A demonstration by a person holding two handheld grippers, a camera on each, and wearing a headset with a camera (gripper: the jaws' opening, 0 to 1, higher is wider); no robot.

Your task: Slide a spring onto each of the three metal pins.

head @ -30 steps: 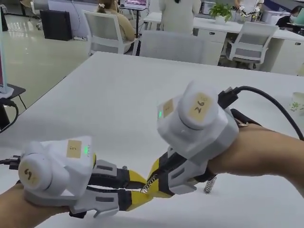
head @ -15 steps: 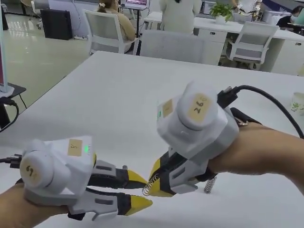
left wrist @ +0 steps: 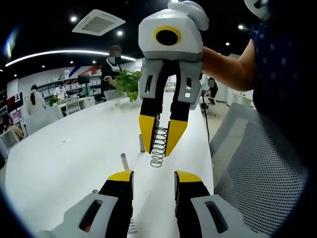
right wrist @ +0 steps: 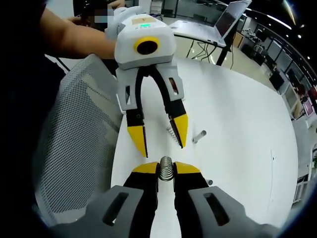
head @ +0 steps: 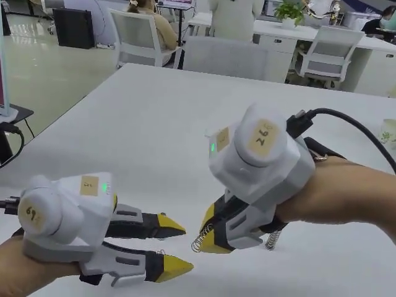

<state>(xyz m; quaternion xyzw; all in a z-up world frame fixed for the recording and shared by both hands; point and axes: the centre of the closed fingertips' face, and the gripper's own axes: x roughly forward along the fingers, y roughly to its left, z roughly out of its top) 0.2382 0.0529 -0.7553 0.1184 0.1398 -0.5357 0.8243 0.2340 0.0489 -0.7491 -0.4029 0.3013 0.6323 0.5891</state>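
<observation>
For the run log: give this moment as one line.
right gripper: shut on spring | left gripper: open, empty | pin: bare, on table

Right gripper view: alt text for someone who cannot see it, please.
The right tongs grip a small metal spring between their yellow tips. Facing them, the left tongs hang open over a white table, a bare metal pin just beyond.

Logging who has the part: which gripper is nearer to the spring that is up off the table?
Right. The right gripper is shut on the spring; the left gripper is open and points at it from just short, not touching.
</observation>
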